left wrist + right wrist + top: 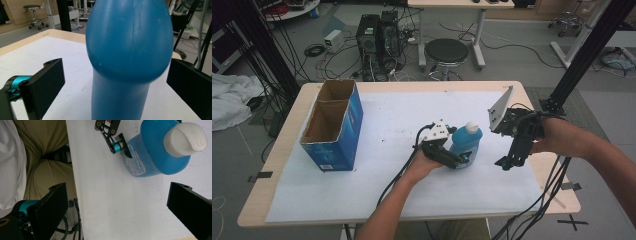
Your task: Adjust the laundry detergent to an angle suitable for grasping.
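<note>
A blue bottle [466, 142] with a white cap [471, 127] stands upright on the white sheet near the table's middle. My left gripper [462, 159] reaches in from the near side, and its jaws straddle the bottle's lower body. In the left gripper view the bottle [125, 50] stands between the two black jaws with a gap on each side, so the left gripper [115, 85] is open. My right gripper [506, 162] hangs above the table to the right of the bottle, pointing down. It [117, 202] is open with nothing between its jaws; the bottle [152, 152] and the left gripper [117, 143] lie beyond.
An open-topped blue cardboard box [332, 125] with two compartments stands at the table's left. The white sheet [362, 190] covers most of the table. Behind the far edge are a black stool [446, 50] and computer towers [377, 35]. The near table edge [72, 182] borders the person's lap.
</note>
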Demonstrator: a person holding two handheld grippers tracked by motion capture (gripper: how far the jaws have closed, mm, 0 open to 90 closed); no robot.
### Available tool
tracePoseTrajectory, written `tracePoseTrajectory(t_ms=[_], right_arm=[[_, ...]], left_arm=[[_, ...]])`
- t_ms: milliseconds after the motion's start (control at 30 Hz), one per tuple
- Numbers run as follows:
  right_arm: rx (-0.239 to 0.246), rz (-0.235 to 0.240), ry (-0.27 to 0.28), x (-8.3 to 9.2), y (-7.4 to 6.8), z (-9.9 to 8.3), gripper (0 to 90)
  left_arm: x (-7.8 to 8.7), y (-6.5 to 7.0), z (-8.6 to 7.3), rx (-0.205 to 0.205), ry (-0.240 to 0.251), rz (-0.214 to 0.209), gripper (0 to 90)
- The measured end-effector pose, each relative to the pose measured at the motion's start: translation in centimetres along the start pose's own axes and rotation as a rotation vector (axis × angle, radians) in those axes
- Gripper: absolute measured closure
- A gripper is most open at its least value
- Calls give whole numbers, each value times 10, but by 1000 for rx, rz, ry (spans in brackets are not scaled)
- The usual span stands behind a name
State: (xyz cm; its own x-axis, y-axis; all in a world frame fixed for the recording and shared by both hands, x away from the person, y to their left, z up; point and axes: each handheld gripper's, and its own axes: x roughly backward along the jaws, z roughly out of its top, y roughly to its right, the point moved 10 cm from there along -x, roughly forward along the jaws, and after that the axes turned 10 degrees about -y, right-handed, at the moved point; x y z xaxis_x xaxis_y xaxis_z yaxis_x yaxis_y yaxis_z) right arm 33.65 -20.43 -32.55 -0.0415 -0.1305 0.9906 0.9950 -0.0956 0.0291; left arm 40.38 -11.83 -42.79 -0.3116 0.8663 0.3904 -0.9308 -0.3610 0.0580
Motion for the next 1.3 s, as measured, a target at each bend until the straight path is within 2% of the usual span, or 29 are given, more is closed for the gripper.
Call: tracePoseTrajectory(t_ms=[200,333,433,567,867,1300], right_arm=[[-6,-1,-1,0,0,0,29],[-6,-2,3,0,1,0,29],[-4,-1,1,0,1,0,29],[-3,-1,2,0,1,0,29],[-8,-3,5,1,1,0,29],[-7,-5,10,1,0,0,29]], left_arm=[[-6,-1,-1,27,3,-3,17],[-7,-1,-2,25,6,-8,28],[-7,1,0,18,17,-25,86],[-7,2,-1,-3,12,-22,161],[-7,3,-1,-3,9,-20,194],[-6,3,-1,-19,12,-14,344]])
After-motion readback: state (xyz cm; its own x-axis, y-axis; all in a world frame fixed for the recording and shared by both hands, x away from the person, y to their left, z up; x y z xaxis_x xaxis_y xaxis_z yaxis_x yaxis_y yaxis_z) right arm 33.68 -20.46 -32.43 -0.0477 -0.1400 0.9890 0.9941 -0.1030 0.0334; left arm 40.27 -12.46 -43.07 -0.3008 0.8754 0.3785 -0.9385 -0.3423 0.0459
